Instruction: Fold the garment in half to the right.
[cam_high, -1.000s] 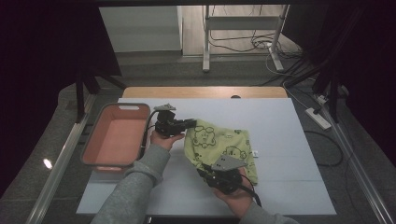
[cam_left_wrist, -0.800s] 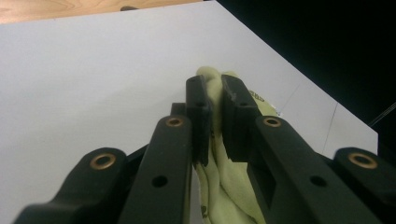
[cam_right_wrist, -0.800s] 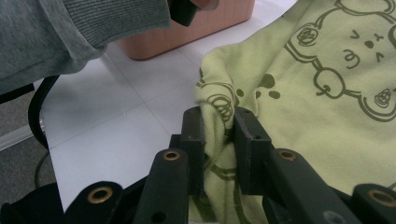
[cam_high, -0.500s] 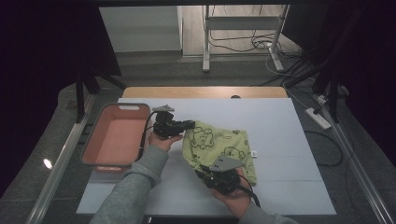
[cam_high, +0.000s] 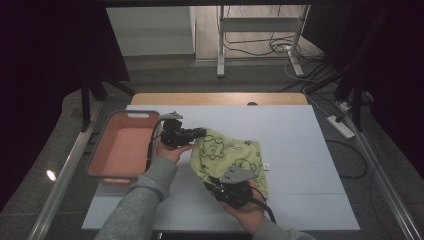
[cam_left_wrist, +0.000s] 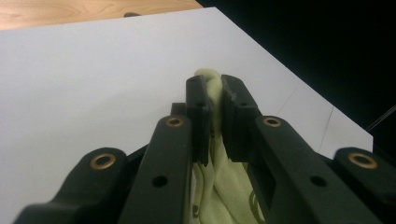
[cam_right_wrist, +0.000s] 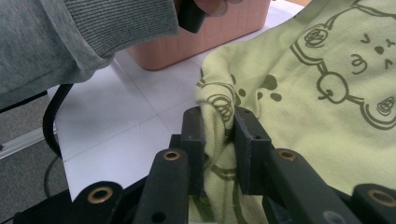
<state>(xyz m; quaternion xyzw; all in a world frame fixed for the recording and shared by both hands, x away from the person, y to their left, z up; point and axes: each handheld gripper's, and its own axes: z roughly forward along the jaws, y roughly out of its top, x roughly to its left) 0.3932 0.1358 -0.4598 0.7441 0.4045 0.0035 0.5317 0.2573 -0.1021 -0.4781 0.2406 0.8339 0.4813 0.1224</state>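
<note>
Both pinch the light-green cartoon-bear-print cloth (cam_high: 230, 155) on the white table (cam_high: 300, 150): left hand-held gripper (cam_high: 197, 133) clamps its far-left edge, right hand-held gripper (cam_high: 222, 187) its near edge, probably for folding. Salmon plastic bin (cam_high: 122, 150) waits alongside.

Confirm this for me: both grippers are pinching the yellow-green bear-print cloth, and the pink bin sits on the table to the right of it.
Not quite. Both the left gripper and right gripper do pinch the cloth, but the high view shows the pink bin to the left of it, not the right.
</note>
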